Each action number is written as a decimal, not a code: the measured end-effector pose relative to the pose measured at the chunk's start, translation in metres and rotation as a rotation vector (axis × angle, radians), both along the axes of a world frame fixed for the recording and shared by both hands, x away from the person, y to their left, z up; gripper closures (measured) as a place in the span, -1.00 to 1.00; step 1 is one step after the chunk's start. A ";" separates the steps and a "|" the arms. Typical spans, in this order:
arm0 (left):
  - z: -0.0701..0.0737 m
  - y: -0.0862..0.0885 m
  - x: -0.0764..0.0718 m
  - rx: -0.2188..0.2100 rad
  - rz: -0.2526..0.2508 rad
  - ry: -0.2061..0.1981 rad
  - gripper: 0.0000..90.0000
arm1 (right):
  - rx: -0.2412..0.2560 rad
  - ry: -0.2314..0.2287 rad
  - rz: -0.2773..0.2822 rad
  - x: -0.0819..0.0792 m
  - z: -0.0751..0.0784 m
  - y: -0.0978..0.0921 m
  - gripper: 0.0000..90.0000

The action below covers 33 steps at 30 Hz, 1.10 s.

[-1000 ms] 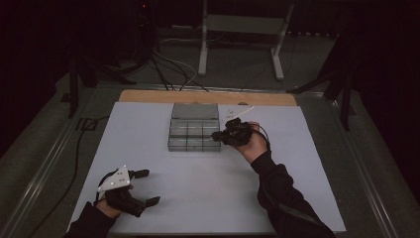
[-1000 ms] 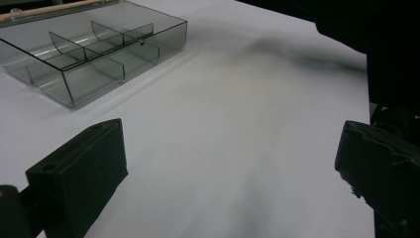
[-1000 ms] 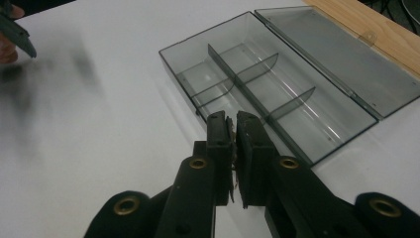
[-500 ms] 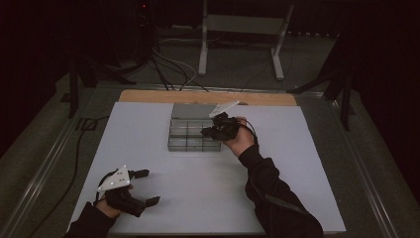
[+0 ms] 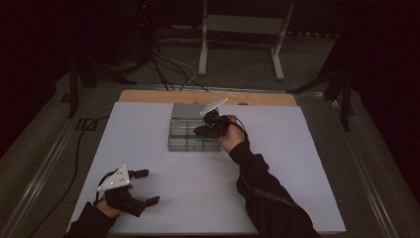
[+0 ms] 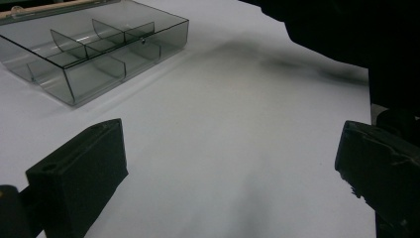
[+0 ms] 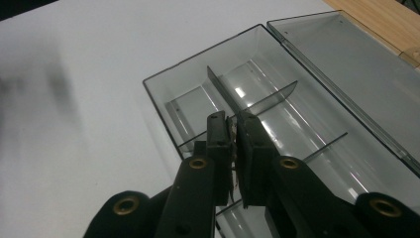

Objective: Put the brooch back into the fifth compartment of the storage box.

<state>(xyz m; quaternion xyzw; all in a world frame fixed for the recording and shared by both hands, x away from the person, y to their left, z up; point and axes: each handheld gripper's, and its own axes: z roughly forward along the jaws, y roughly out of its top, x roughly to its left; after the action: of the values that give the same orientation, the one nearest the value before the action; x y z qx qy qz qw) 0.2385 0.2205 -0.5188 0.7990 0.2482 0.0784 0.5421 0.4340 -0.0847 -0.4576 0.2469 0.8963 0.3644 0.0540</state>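
Right gripper pinching a divider in the box

Jaws closed on the divider's near end; its long axis runs straight away from the tips, w/ box at table centre, lid open toward the far edge. Right hand is over it; left gripper rests well apart, jaws wide open, holding nothing. Vs 1 s ago: right gripper moved from the box's right edge in over the compartments.
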 end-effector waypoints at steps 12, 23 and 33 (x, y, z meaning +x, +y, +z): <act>0.000 0.000 0.000 -0.002 -0.001 0.001 -0.98 | -0.012 0.020 -0.002 0.009 -0.012 0.009 0.88; 0.000 0.001 0.000 -0.003 -0.001 -0.001 -0.98 | 0.029 0.072 -0.045 0.010 -0.017 0.002 0.24; 0.000 0.000 0.000 -0.003 -0.002 -0.001 -0.98 | 0.050 0.004 -0.090 -0.002 -0.012 -0.015 -0.77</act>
<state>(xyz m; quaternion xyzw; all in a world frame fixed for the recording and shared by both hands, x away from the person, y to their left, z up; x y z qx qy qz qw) 0.2384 0.2207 -0.5189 0.7983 0.2472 0.0779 0.5436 0.4318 -0.1000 -0.4693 0.2891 0.8749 0.3835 0.0621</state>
